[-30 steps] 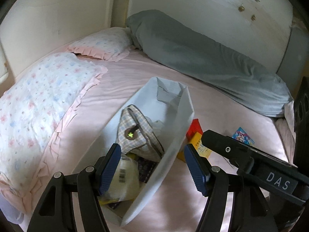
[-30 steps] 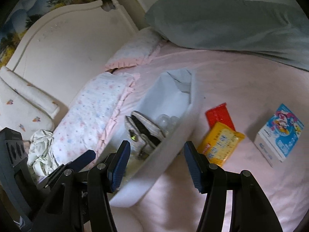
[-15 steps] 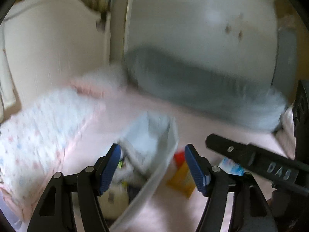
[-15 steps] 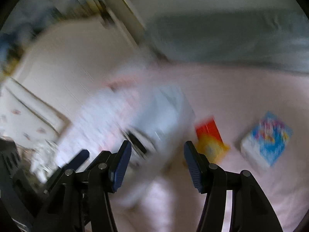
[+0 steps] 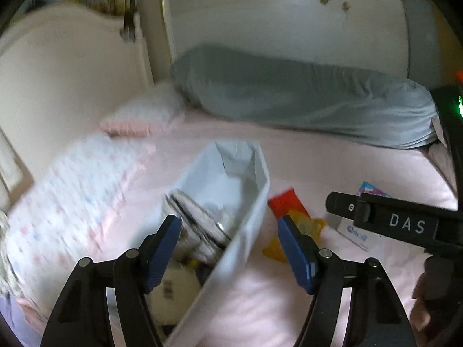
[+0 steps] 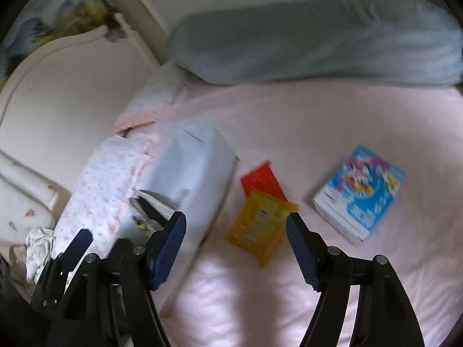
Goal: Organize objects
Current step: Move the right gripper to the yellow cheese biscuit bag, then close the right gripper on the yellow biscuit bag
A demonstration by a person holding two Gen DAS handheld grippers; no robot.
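While both the left gripper (image 5: 228, 245) and right gripper (image 6: 235, 248) gaped wide and empty, a crinkly yellow packet (image 6: 259, 227) lay at centre frame beside the soft white fabric bin (image 6: 194, 173).

Open pink bed (image 6: 303, 121) between yellow packet (image 6: 259, 225) and blue box (image 6: 361, 193): passable. White bin (image 6: 199, 173) walls off the left; grey bolster (image 6: 312, 37) blocks the far edge.

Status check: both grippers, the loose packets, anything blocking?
Left gripper open, over the white bag. Right gripper open, empty, above the yellow packet. Red packet and blue box loose on the sheet. Nothing blocking.
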